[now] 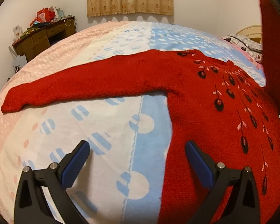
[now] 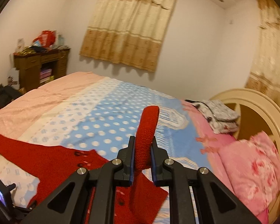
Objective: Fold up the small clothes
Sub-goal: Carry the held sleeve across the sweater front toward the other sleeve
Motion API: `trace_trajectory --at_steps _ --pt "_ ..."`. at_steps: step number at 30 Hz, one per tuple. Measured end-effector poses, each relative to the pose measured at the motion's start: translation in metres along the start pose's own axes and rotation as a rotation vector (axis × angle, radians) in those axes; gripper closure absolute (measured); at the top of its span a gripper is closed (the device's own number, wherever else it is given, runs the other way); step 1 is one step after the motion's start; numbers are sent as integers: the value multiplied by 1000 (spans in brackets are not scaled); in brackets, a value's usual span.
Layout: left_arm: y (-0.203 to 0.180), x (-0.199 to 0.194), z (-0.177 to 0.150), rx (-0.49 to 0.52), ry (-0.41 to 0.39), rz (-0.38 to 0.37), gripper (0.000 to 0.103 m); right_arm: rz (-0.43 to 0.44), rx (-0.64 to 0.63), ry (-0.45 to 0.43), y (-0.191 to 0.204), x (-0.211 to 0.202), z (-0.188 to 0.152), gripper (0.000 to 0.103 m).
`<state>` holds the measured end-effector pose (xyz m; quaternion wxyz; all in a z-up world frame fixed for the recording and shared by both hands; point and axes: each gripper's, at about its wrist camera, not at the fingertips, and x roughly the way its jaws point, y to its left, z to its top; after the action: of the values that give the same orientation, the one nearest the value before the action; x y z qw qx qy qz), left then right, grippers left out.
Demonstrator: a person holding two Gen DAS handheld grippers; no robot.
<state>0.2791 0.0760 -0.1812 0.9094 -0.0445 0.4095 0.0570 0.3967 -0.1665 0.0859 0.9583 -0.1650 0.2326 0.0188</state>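
The red sweater (image 1: 224, 115) lies flat on the patterned bedspread (image 1: 106, 123), one sleeve (image 1: 80, 85) stretched toward the pink edge; open bedding all round it. The left gripper (image 1: 137, 160) hovers spread wide at the hem, empty; the right gripper (image 2: 142, 158) is clamped on the other sleeve's cuff (image 2: 147, 128), raised clear. A cluttered wooden desk (image 2: 41, 65) stands beyond the bed's far corner; no legible writing.

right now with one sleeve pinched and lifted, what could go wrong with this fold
1. The right gripper holds only the cuff of the lifted sleeve; the knit could slip out of the jaws mid-swing.
2. The left gripper is open and pins nothing, so pulling the sleeve may drag the red sweater across the bedspread and skew it.
3. The other sleeve lies stretched out flat and could bunch if the body shifts.
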Motion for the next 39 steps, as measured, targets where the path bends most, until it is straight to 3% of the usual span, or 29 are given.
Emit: trace_trajectory --at_steps 6,14,19,27,31,33,35,39 --pt "3 2 -2 -18 -1 -15 0 95 -53 17 72 26 -6 90" --pt "2 2 -4 -24 -17 -9 0 223 -85 112 178 83 -57 91" --pt "2 1 -6 -25 -31 -5 0 255 -103 190 217 112 -82 91" --pt "2 0 -8 -29 -39 -6 0 298 -133 278 238 134 -109 91" --pt "3 -1 -9 -29 -41 -6 0 399 -158 408 246 153 -125 89" --pt "4 -1 -9 -30 -43 -9 0 405 -143 421 244 156 -128 80" --pt "4 -1 -9 -28 -42 -11 0 469 -91 412 236 152 -130 54" --pt "6 -2 -8 -28 -32 -31 0 484 -33 354 205 126 -139 53"
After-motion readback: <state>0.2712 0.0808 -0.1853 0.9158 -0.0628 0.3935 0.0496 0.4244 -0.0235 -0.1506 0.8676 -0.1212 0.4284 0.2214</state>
